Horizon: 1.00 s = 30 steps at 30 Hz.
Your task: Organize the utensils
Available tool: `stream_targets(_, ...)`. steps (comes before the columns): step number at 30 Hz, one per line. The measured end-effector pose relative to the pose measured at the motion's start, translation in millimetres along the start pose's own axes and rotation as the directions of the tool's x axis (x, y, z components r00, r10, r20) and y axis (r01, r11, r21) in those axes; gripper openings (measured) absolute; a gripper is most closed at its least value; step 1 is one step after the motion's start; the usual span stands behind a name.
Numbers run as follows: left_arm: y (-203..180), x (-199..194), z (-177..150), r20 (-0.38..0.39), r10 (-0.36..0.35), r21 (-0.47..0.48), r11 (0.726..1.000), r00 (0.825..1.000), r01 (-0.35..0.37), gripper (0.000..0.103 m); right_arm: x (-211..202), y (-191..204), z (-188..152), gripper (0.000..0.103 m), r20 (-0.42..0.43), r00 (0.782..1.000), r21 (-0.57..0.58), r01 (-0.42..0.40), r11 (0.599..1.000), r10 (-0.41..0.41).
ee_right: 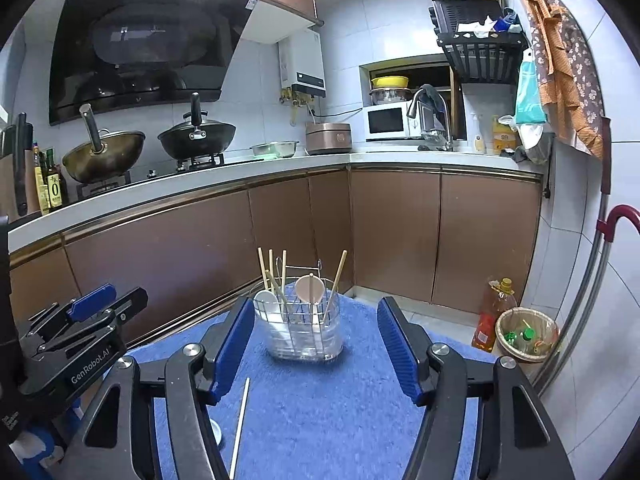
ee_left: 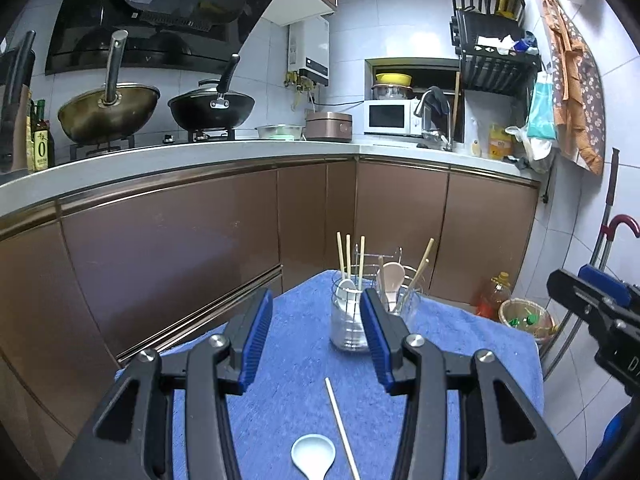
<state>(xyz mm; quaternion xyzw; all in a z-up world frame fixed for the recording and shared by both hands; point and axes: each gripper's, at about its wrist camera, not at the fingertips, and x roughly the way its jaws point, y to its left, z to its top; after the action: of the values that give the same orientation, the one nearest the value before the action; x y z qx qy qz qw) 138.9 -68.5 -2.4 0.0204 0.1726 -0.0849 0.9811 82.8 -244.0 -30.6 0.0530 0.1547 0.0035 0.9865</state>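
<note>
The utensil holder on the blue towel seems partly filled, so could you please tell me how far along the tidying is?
Done: several chopsticks and two spoons stand in the holder. In hand: nothing; the left gripper and right gripper are both open. Left: one white spoon and one chopstick still lie on the towel.

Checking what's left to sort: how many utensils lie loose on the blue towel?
2: a white spoon and a chopstick beside it, both near the left gripper. Others may be hidden.

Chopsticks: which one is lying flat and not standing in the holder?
The single chopstick on the blue towel, beside the white spoon; the others stand upright in the holder.
</note>
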Motion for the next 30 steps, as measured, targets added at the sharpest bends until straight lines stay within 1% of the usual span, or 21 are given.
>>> stream_targets(4,-1,-13,-5,-0.011,0.002,0.004,1.000,1.000,-0.002,0.044,-12,1,-4,0.061,0.000,1.000,0.004,-0.008,1.000,0.008)
stream_targets(7,-2,-20,-9,-0.014,0.008,0.009,1.000,1.000,-0.007,0.053,-19,1,-6,0.061,0.000,1.000,0.007,-0.012,1.000,0.012)
stream_targets(8,-3,-23,-9,-0.013,0.009,0.009,1.000,1.000,-0.009,0.053,-21,1,-7,0.061,0.000,1.000,0.008,-0.013,1.000,0.013)
stream_targets(18,-4,-50,-14,0.010,0.017,0.023,1.000,1.000,-0.017,0.054,-39,3,-17,0.063,0.002,1.000,0.010,-0.021,1.000,0.021)
stream_targets(30,-4,-75,-19,0.039,0.043,0.039,0.998,0.998,-0.045,0.055,-48,6,-25,0.065,-0.003,1.000,0.010,-0.024,1.000,0.024)
